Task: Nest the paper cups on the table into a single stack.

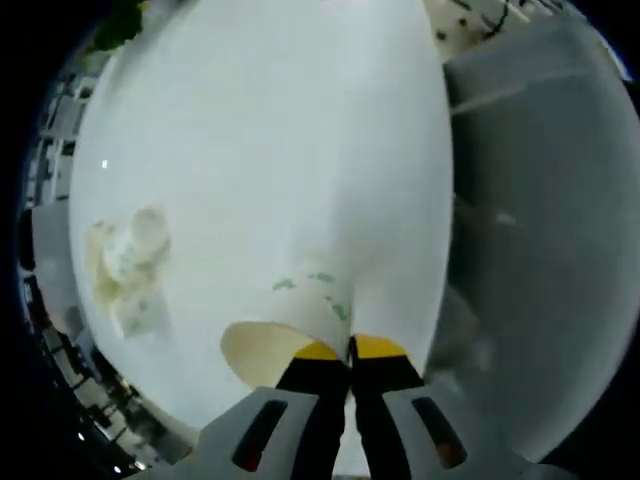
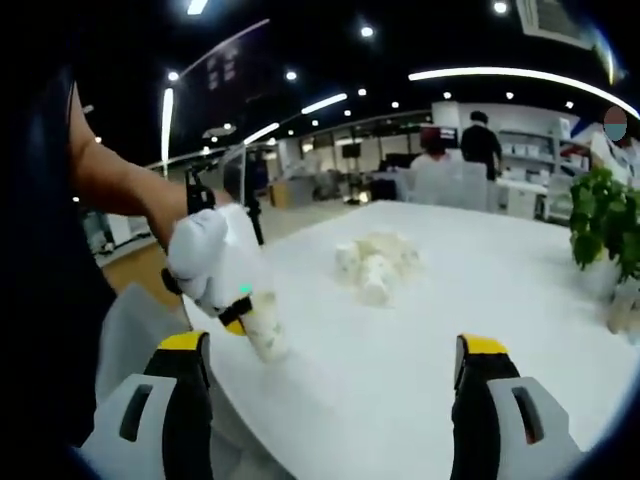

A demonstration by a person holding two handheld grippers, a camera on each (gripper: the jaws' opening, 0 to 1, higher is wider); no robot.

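Fingers (image 1: 318, 352) around cup (image 1: 300, 325) rim (pinched)

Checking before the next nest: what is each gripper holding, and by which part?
The left gripper is shut on a paper cup, clamped near its open rim. The right gripper is open and holds nothing.

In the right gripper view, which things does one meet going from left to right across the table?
Left gripper shut on a paper cup → pile of paper cups → green plant.
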